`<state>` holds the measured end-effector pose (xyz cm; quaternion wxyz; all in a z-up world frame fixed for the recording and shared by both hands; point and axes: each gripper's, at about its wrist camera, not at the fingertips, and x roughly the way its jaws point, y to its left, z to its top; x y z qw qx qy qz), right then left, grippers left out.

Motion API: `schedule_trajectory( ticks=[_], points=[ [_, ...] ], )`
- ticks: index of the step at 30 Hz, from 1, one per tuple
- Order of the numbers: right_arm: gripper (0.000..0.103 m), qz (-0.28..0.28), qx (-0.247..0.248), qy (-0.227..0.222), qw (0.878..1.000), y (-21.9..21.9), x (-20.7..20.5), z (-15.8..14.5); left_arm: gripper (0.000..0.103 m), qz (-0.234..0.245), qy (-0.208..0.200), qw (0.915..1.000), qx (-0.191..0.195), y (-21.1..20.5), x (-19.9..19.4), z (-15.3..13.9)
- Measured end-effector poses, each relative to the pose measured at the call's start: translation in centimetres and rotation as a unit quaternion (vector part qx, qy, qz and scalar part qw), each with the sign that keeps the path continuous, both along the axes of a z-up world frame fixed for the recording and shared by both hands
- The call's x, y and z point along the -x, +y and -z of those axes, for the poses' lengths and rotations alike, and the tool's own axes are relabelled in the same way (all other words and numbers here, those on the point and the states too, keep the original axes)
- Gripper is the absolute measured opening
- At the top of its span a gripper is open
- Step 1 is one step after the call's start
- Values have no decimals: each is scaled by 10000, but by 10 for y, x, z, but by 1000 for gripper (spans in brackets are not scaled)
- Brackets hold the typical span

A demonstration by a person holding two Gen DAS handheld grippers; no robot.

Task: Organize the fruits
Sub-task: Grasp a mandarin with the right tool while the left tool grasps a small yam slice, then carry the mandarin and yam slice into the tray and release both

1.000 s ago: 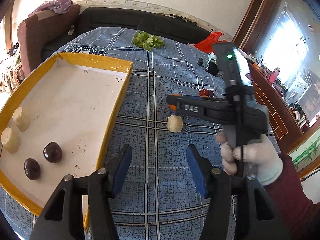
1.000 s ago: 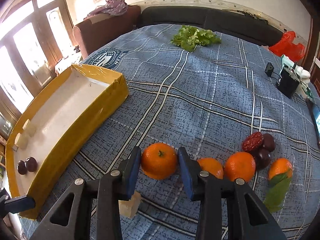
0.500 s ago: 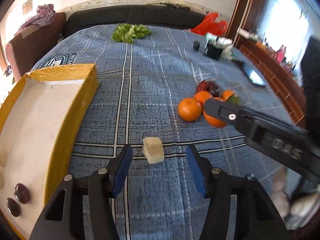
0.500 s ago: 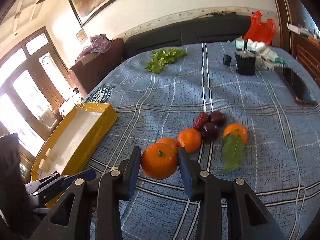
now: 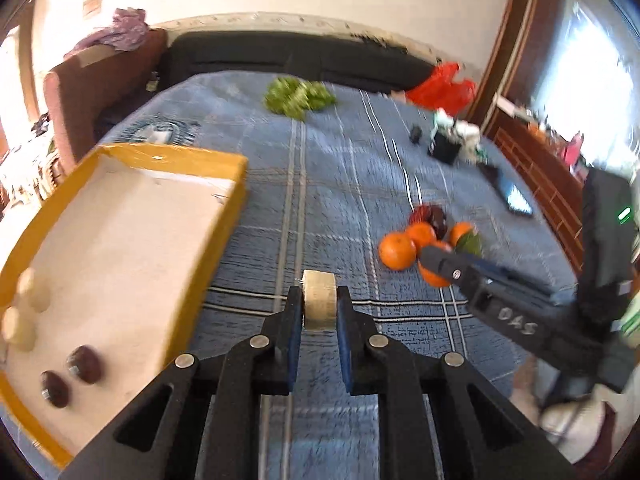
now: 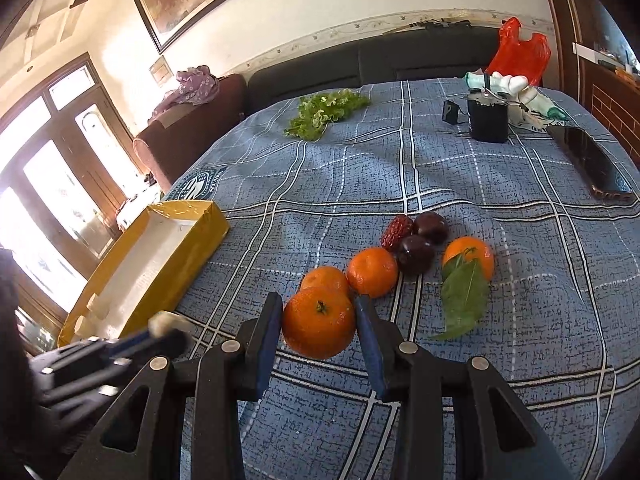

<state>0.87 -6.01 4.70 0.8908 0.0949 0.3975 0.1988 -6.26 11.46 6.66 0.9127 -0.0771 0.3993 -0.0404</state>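
Oranges first: four of them on the blue plaid cloth, and the nearest orange sits between the blue pads of the right gripper, jaws narrowed onto its sides and touching it on both flanks. Behind it, one orange partly hidden, another just beside that, and a fourth off to the right with a green leaf lying against it. Tucked among them, two dark plums and one wrinkled red date, all touching in a tight cluster.

Over on the left gripper, the jaws are pinched narrow on one pale cream chunk of fruit, held between the pads above the cloth, just beside the yellow tray. Inside the tray, at its near end: two dark plums side by side, and two pale chunks near the left wall, blurred.

Farther back on the cloth, one bunch of lettuce, one black box, one phone lying flat near the right edge, and one red plastic bag at the far corner.
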Motion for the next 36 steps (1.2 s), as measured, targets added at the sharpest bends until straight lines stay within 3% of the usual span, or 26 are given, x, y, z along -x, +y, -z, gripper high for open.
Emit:
schedule_trajectory(
  ticks=[7, 12, 21, 25, 30, 36],
  points=[
    [41, -105, 199, -79, 9997, 14, 8, 4, 15, -686, -266, 9972, 119, 43, 29, -20],
    [41, -218, 393, -143, 9989, 27, 16, 7, 16, -949, -491, 9943, -53, 63, 54, -31],
    [41, -183, 613, -215, 9977, 40, 29, -2, 16, -1489, -861, 9850, 103, 121, 91, -57],
    [41, -439, 474, -397, 9971, 64, 39, -28, 16, -1611, -687, 9844, 189, 145, 86, -47],
    [42, -1236, 242, -497, 9908, 119, 64, -54, 16, -1597, -287, 9866, 144, 171, 65, -31],
    [42, -2125, 165, -200, 9768, 187, 75, -50, 16, -1440, 220, 9893, -1, 192, 27, -10]
  ],
)
